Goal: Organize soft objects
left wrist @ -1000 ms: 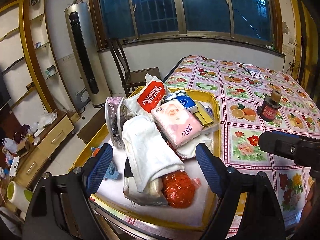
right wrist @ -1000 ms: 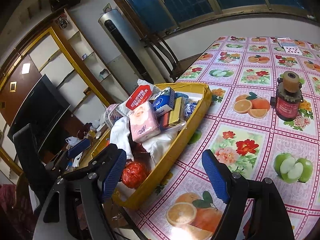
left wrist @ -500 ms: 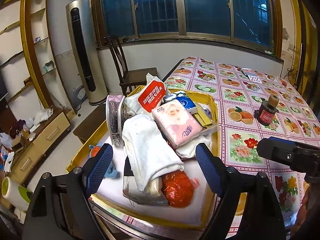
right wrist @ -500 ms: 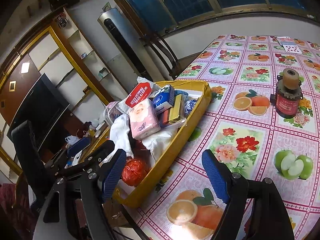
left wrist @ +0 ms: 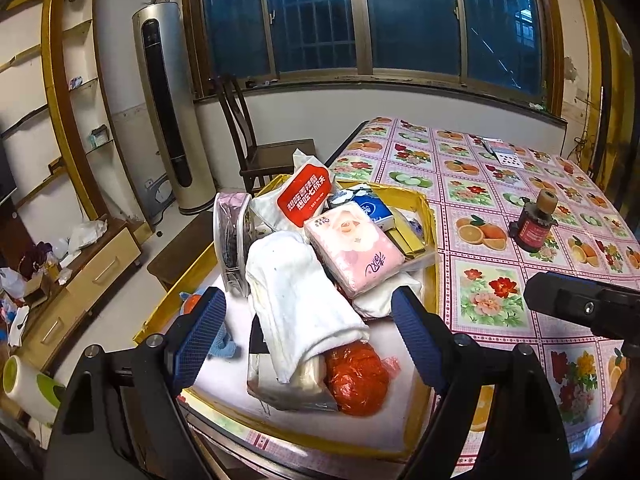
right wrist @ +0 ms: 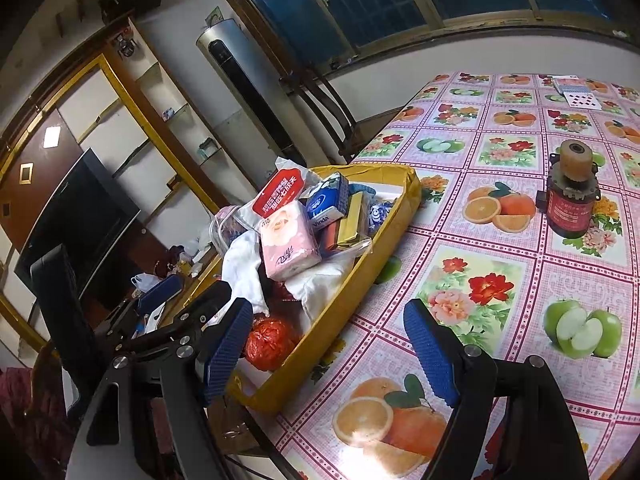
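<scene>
Floral tablecloth (right wrist: 500,264); yellow tray (left wrist: 430,216) piled; hand-held grippers agape.

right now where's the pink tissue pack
The pink tissue pack lies on top of the pile in the yellow box, right of the white towel and just in front of the blue tissue pack.

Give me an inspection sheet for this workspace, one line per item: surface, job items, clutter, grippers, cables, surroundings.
Surface: table under a fruit-and-flower cloth.
Job's things: yellow tray piled with a white towel, pink tissue pack, blue tissue pack and red bag.
Clutter: dark bottle; playing cards.
Grippers: left gripper open over the tray; right gripper open, empty.
Cables: nothing seen.
Surroundings: wooden chair, tower air conditioner, barred window.
</scene>
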